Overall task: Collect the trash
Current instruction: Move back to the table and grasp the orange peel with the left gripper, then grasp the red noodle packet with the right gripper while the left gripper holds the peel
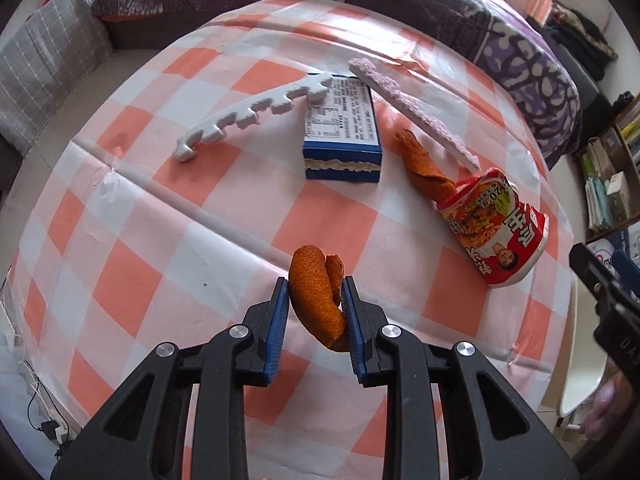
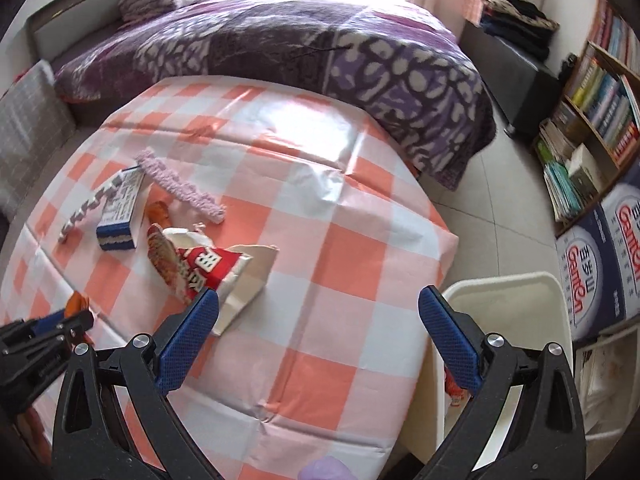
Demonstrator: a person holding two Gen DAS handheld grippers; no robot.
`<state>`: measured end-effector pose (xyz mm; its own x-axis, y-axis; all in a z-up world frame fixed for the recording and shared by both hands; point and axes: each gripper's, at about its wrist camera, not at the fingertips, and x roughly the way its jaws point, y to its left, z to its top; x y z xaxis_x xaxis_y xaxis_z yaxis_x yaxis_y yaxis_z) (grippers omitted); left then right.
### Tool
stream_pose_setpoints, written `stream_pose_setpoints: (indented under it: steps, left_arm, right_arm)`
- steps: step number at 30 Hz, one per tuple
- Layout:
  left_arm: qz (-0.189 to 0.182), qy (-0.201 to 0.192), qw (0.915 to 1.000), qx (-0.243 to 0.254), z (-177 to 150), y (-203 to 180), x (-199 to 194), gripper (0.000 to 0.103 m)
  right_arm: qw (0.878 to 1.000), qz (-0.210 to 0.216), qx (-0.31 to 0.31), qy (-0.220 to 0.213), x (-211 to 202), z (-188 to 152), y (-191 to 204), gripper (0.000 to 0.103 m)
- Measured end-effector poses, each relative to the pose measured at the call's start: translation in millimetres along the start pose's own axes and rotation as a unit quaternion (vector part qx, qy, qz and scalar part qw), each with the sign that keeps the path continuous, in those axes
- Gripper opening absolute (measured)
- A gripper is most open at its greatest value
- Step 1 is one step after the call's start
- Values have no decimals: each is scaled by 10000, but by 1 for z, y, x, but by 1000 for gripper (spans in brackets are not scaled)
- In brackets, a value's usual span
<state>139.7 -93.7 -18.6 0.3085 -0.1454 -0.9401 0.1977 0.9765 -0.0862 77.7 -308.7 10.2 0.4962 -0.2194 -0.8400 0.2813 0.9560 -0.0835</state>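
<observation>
Checked orange-and-white cloth covers the desk (image 1: 168,208), with a purple-quilted bed (image 2: 320,56) behind it. Our left tool (image 1: 316,308) is nearly closed, pads pinching an orange peel (image 1: 318,292) lifted clear of the cloth. Our right tool (image 2: 320,336) stands wide open and empty at the near right edge of the desk. Just right of it is a white bin (image 2: 508,300).

For the carry, we judge it best to keep the squeeze steady and release only once above the bin mouth; the peel is curled and could slip.

Left wrist view shows the remaining trash clearly: foam strip (image 1: 252,114), blue box (image 1: 342,140), second peel (image 1: 420,168), noodle cup (image 1: 496,228). Only the right wrist view shows the bin.
</observation>
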Motion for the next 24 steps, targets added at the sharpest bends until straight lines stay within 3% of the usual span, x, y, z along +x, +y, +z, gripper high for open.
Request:
stream_pose_setpoints:
  steps: [5,11,14,17,18,24]
  left_arm:
    - [-165,-88,9994,-305,8,19,-11,27]
    - [-295,-64,9986,-445,13,25,-13,27]
    - [-299,-31,9983,-505,13,29,-11,27]
    - [-295,-7,9980,-562,13,33,-9,27]
    - [-289,-7,9979,-581,13,34,-9,27]
    - [-252,-140,9973,-671,14,41,-16,27]
  right_arm:
    - [9918,84,-1278,28,13,9,55,96]
    - [9667,-316,-2532,216,34,12,94,96]
    - [9630,-364,-2653,290,44,14,96,93]
    - [9634,-115,-2624,527,50,11,97,53]
    - [9658,-55,-2535,545,50,11,96,47]
    - [9818,507,-1796,359,35,12,86,44]
